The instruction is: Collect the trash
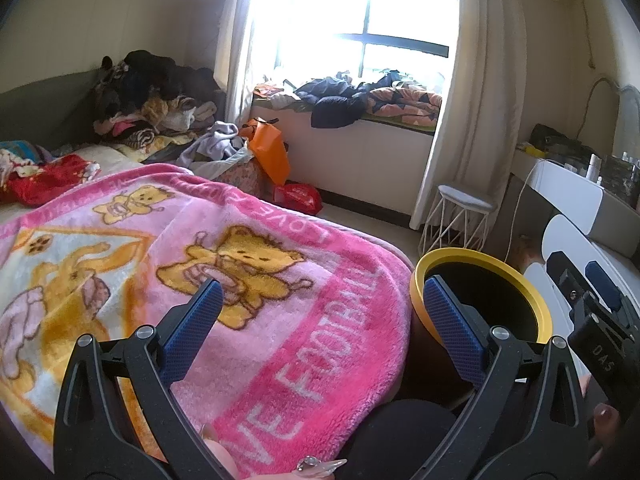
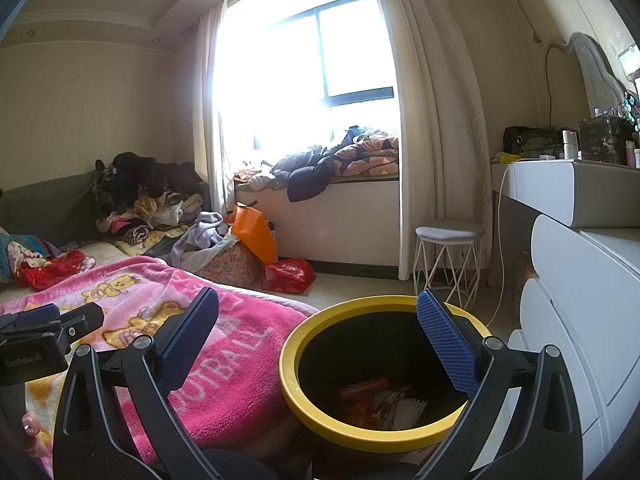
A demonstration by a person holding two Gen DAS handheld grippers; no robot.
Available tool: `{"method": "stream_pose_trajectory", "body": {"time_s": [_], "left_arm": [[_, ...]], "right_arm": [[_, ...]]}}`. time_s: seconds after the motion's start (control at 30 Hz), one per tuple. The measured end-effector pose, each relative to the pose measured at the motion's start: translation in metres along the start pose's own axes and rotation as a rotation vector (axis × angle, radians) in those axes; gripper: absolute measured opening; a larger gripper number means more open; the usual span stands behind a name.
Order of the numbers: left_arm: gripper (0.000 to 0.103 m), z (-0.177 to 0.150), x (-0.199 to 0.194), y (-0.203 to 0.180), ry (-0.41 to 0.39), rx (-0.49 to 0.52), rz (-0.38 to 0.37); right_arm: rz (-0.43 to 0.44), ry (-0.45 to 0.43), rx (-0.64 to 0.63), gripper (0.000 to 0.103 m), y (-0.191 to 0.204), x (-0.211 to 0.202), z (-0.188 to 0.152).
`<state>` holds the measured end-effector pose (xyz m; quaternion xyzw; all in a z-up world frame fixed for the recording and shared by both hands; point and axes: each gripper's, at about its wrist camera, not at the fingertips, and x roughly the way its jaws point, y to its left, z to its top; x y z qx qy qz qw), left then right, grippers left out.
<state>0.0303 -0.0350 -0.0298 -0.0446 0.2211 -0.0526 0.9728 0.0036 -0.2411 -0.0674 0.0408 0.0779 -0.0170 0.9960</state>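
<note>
Left gripper (image 1: 324, 300) spread wide, empty, over pink blanket (image 1: 248, 280). Right gripper (image 2: 320, 316) spread wide, empty, above yellow-rimmed bin (image 2: 304, 396); wrappers (image 2: 380, 400) seen inside.

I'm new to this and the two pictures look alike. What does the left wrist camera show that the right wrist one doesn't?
Only the left view shows a hand with long nails at its bottom edge. Only the right view looks into the yellow-rimmed bin and shows wrappers at its bottom. Both share the pink blanket, the bright window, the white stool and open, empty tongs.
</note>
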Motion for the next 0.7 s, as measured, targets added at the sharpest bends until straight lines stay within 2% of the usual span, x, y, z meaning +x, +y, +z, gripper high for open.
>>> {"method": "stream_pose_trajectory", "body": {"time_s": [0.17, 0.33, 0.43, 0.5, 0.57, 0.63, 0.7], "left_arm": [[0.092, -0.001, 0.003, -0.001, 0.018, 0.002, 0.024], [0.092, 0.003, 0.003, 0.019, 0.036, -0.031, 0.115], [0.092, 0.004, -0.001, 0.056, 0.070, -0.099, 0.123], [0.092, 0.001, -0.005, 0.094, 0.097, -0.143, 0.215], [0.092, -0.007, -0.012, 0.148, 0.140, -0.211, 0.372], [0.092, -0.019, -0.019, 0.200, 0.189, -0.272, 0.519], [0.092, -0.041, -0.027, 0.261, 0.244, -0.304, 0.705]], "right_arm": [[-0.006, 0.006, 0.005, 0.097, 0.001, 0.001, -0.001], [0.008, 0.005, 0.002, 0.097, 0.017, 0.005, 0.009], [0.152, 0.058, -0.002, 0.097, 0.061, 0.018, 0.023], [0.266, 0.107, -0.038, 0.097, 0.099, 0.029, 0.025], [0.415, 0.182, -0.105, 0.097, 0.154, 0.044, 0.021], [0.544, 0.279, -0.191, 0.097, 0.214, 0.056, 0.007], [0.645, 0.432, -0.322, 0.097, 0.290, 0.069, -0.027]]}}
